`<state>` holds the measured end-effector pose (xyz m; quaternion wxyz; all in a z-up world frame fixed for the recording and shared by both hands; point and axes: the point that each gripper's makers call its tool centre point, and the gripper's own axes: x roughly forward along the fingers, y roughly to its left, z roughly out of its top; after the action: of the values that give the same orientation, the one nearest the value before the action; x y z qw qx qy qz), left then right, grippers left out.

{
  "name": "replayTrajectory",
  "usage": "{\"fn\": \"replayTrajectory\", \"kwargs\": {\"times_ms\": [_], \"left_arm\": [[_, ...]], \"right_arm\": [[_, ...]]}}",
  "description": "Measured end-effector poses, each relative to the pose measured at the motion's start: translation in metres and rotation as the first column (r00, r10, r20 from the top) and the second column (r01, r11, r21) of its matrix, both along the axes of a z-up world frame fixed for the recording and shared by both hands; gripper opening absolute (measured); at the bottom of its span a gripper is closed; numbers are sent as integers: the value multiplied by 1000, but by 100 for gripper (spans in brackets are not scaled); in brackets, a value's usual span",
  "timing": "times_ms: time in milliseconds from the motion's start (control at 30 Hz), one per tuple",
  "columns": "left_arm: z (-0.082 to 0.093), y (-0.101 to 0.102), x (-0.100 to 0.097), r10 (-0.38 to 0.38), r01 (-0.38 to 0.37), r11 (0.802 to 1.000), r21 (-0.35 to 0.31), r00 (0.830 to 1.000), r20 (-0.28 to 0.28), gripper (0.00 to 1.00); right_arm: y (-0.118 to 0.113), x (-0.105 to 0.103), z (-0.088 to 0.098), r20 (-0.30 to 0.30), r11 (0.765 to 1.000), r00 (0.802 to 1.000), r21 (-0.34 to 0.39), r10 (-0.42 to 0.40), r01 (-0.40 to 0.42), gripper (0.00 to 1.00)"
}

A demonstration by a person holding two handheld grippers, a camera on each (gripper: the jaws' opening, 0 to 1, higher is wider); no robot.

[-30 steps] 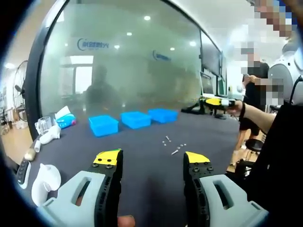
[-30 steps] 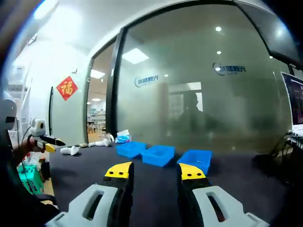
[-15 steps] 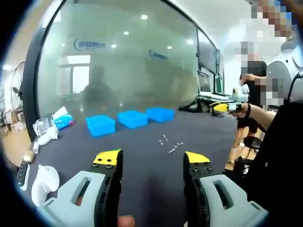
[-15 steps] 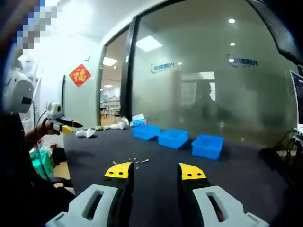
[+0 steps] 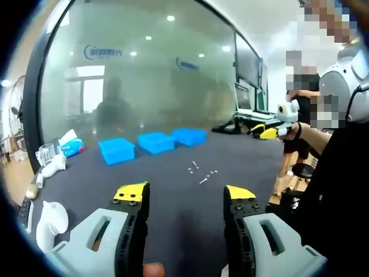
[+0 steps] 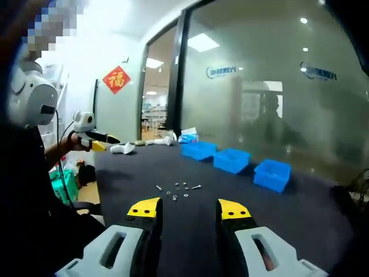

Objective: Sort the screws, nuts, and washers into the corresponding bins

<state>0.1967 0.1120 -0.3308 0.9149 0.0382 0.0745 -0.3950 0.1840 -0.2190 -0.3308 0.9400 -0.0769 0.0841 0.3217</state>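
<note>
Now the small fasteners (image 6: 179,188) lie loose on the dark table (image 6: 300,213), in a short scattered row ahead of the right gripper (image 6: 188,208) and a little to the left of its jaws. Which pieces are screws, nuts or washers is too small to tell, but two of them look elongated: one at the right end of the row lies with its long axis about along the row, and one at the left end is slanted. In the left gripper view the same fasteners (image 5: 200,172) lie well ahead of the left gripper (image 5: 184,193), slightly to the right, and the longest piece there is slanted too.

Beyond the fasteners three blue bins stand in a line near the glass wall (image 6: 271,92): in the right gripper view the first bin (image 6: 199,150), the middle bin (image 6: 231,160) and the last bin (image 6: 273,174), apart from each other. All three are well apart from the fasteners.

Both grippers are held above the table. The jaws of the right gripper stand wide apart, with nothing between them and touching nothing. The jaws of the left gripper are also wide apart and hold nothing.

At the left of the left gripper view, white objects (image 5: 51,214) and a tissue pack (image 5: 72,145) lie near the table edge.
</note>
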Motion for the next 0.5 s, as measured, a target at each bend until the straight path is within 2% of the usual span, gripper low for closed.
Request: {"fn": "replayTrajectory", "kwargs": {"times_ms": [300, 500], "left_arm": [[-3, 3, 1, 6, -6, 1000, -4, 1000, -5, 50], [-6, 5, 2, 7, -7, 1000, -12, 1000, -9, 50]], "right_arm": [[5, 8, -2, -47, 1000, 999, 1, 5, -5, 32], [17, 24, -5, -78, 995, 996, -76, 52, -58, 32]]}}
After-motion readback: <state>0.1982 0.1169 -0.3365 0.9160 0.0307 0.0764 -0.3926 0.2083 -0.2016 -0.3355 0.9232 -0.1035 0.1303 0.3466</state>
